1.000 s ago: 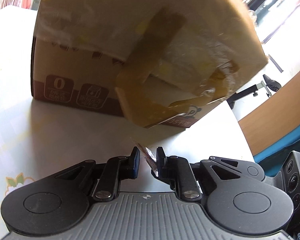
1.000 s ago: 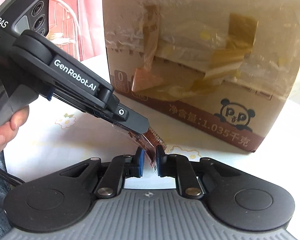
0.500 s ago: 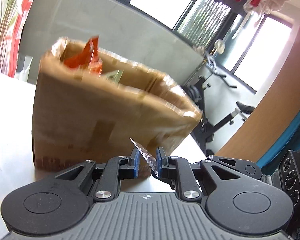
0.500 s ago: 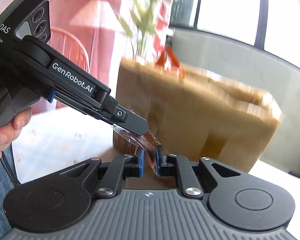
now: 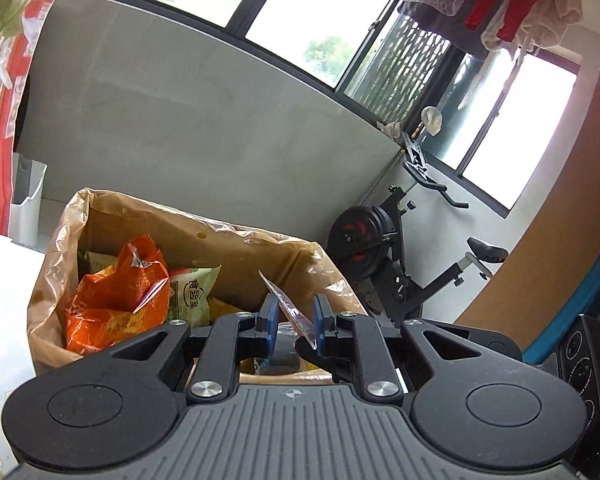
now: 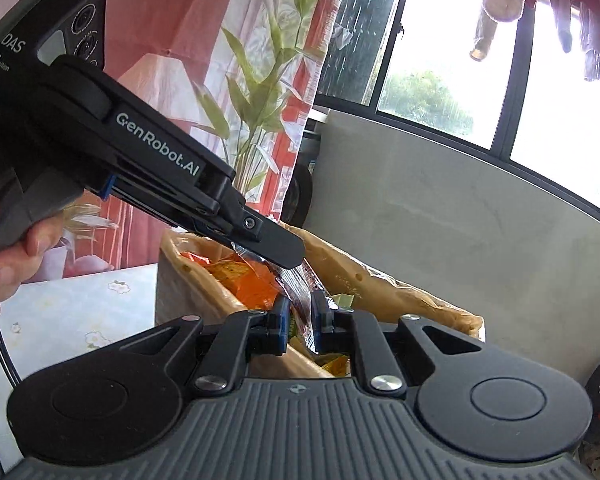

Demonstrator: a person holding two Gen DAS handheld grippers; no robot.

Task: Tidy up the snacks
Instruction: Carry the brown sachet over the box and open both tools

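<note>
Both grippers hold one small clear-and-reddish snack packet (image 5: 293, 314) over the open top of a cardboard box (image 5: 228, 240) lined with plastic. My left gripper (image 5: 293, 322) is shut on one end of the packet, and it also shows in the right wrist view (image 6: 278, 254). My right gripper (image 6: 300, 322) is shut on the other end of the packet (image 6: 300, 300). The box holds an orange snack bag (image 5: 116, 300) and a green-and-white snack bag (image 5: 192, 296).
The box stands on a white flowered tablecloth (image 6: 80, 312). An exercise bike (image 5: 400, 256) stands beyond the box by a grey wall and windows. A plant (image 6: 252, 112) and pink curtain are at the left in the right wrist view.
Both grippers rose with the packet from table level beside the box to above its rim, so the open top and the snacks inside now show.
</note>
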